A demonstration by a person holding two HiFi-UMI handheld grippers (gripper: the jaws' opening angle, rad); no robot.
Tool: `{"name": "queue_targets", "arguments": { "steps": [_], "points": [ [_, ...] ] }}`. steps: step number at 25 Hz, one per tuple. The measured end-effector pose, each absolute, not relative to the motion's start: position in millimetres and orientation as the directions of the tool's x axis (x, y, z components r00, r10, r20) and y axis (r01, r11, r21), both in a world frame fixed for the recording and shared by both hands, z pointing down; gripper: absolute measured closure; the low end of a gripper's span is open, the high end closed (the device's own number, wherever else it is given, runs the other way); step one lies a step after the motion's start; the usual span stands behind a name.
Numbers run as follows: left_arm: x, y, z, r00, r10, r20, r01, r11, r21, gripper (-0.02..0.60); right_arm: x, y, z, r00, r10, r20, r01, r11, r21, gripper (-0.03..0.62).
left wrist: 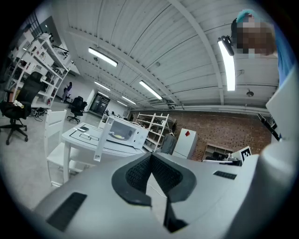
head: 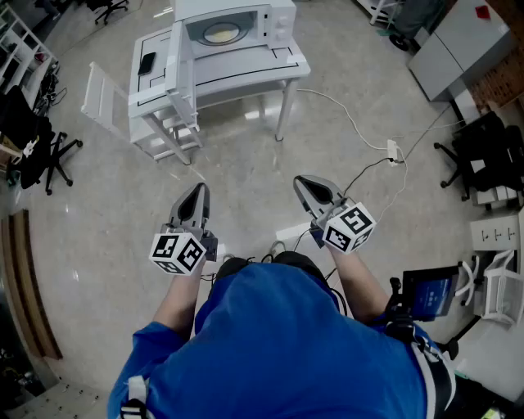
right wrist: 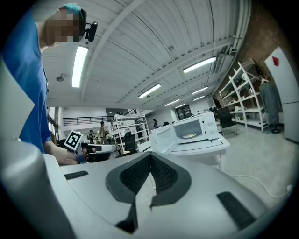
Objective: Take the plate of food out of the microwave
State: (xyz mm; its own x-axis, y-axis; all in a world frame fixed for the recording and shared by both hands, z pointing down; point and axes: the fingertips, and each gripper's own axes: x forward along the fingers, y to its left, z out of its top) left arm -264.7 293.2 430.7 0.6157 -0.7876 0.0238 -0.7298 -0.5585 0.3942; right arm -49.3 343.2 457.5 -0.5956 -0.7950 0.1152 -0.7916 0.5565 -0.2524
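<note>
- Left gripper (head: 196, 196) & right gripper (head: 309, 186): jaws were together, empty, well apart from table (head: 246, 72).
- Plate of food (head: 221, 33) sat inside open microwave (head: 282, 24), at table's far edge.
- Best plan, imo: walk up, open jaws, keep plate level.

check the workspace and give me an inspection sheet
surface: white table, microwave standing on it
job's things: microwave door open; plate of food inside
clutter: dark phone-like thing on the table's left part
tools: left tool and right tool both shut, empty, well short of the table
cables: white cable across the floor to a power strip
surroundings: white chair beside table; black office chair at left
</note>
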Motion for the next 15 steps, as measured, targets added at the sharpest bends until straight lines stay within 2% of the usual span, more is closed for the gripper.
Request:
{"name": "queue_targets", "arguments": {
  "steps": [6,15],
  "points": [
    [-224.6,291.7,427.3,0.611,-0.791,0.019,-0.735,-0.558,0.384,0.572,-17.3,339.3,459.6,-0.609,-0.785,0.114,-0.780,0.566,-0.267,0.594],
    [-203.8,261.6,426.1,0.607,-0.794,0.039,-0.746,-0.552,0.371,0.572,3.0,310.0,460.6,-0.613,-0.784,0.103,-0.773,0.568,-0.282,0.594]
  ]
}}
